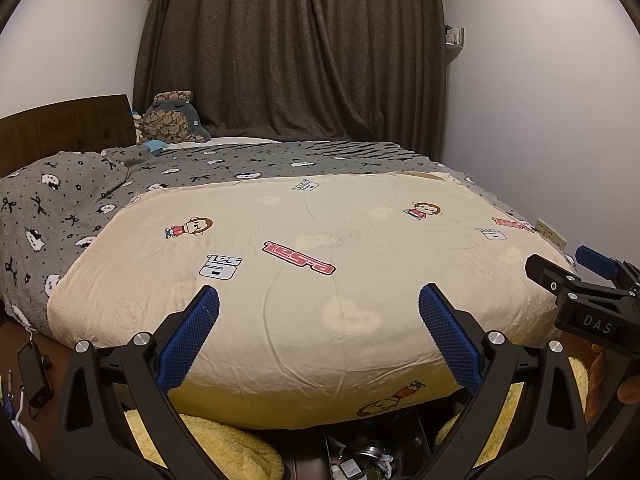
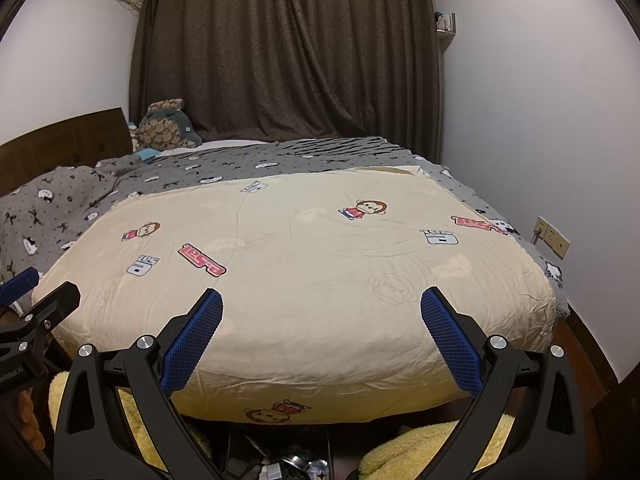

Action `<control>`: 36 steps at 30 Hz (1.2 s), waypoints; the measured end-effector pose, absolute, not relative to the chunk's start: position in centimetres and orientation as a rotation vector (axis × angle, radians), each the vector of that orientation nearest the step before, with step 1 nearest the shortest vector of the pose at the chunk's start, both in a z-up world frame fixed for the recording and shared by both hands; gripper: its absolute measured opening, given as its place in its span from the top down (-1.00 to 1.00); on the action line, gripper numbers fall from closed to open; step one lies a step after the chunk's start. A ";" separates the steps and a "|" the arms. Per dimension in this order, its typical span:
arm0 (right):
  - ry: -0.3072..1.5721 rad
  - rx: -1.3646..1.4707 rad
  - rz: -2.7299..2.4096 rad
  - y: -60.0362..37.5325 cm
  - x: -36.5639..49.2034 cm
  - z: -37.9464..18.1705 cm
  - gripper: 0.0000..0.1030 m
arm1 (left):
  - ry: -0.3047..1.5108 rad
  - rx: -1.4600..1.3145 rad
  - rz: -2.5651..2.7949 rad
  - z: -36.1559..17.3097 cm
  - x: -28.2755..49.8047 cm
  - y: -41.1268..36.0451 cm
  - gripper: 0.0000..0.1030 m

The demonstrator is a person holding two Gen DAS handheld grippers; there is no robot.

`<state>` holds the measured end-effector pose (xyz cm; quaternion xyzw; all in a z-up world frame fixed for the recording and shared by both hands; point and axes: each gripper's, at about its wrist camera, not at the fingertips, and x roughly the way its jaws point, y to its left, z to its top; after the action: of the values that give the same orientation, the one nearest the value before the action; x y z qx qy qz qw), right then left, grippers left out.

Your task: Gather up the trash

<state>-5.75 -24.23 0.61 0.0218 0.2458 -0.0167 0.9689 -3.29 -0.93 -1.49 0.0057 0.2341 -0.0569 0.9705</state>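
My left gripper (image 1: 319, 292) is open with nothing between its blue pads (image 1: 192, 332), held over the foot of a bed with a cream cartoon-print quilt (image 1: 304, 320). My right gripper (image 2: 322, 294) is also open and empty over the same quilt (image 2: 304, 312). Each gripper shows in the other's view, the right gripper (image 1: 568, 266) at the right edge and the left gripper (image 2: 40, 288) at the left edge. Below the bed's foot sits a dark box of small cluttered items (image 1: 372, 456), also in the right wrist view (image 2: 280, 466). No loose trash shows on the quilt.
A yellow fluffy blanket (image 1: 224, 440) lies under the bed's foot. A phone with a cable (image 1: 34, 376) is on the floor at the left. A grey patterned blanket (image 1: 60, 208), a plush toy (image 1: 172, 120), dark curtains (image 1: 296, 48) and a wall socket (image 2: 554, 238) stand beyond.
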 end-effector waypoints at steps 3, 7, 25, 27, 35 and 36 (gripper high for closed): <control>0.497 0.043 -0.033 -24.1 -5.7 0.6 -0.93 | 0.472 0.009 -0.115 -1.5 -3.2 -0.9 -0.84; 0.497 0.045 -0.034 -24.2 -5.7 0.6 -0.93 | 0.470 0.005 -0.111 -1.4 -3.1 -0.9 -0.84; 0.500 0.047 -0.034 -24.1 -5.5 0.7 -0.93 | 0.466 0.004 -0.110 -1.3 -3.1 -0.7 -0.84; 0.501 0.048 -0.034 -24.1 -5.4 0.8 -0.93 | 0.466 0.006 -0.110 -1.3 -3.2 -0.7 -0.84; 0.501 0.048 -0.033 -24.0 -5.5 0.8 -0.93 | 0.466 0.000 -0.103 -1.1 -3.1 -0.7 -0.84; 0.501 0.049 -0.033 -24.1 -5.5 0.8 -0.93 | 0.465 0.000 -0.102 -1.1 -3.1 -0.7 -0.84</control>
<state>-5.50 -24.10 0.79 0.0240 0.2477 -0.0163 0.9684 -3.08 -0.75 -1.11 -0.0001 0.2305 -0.0505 0.9718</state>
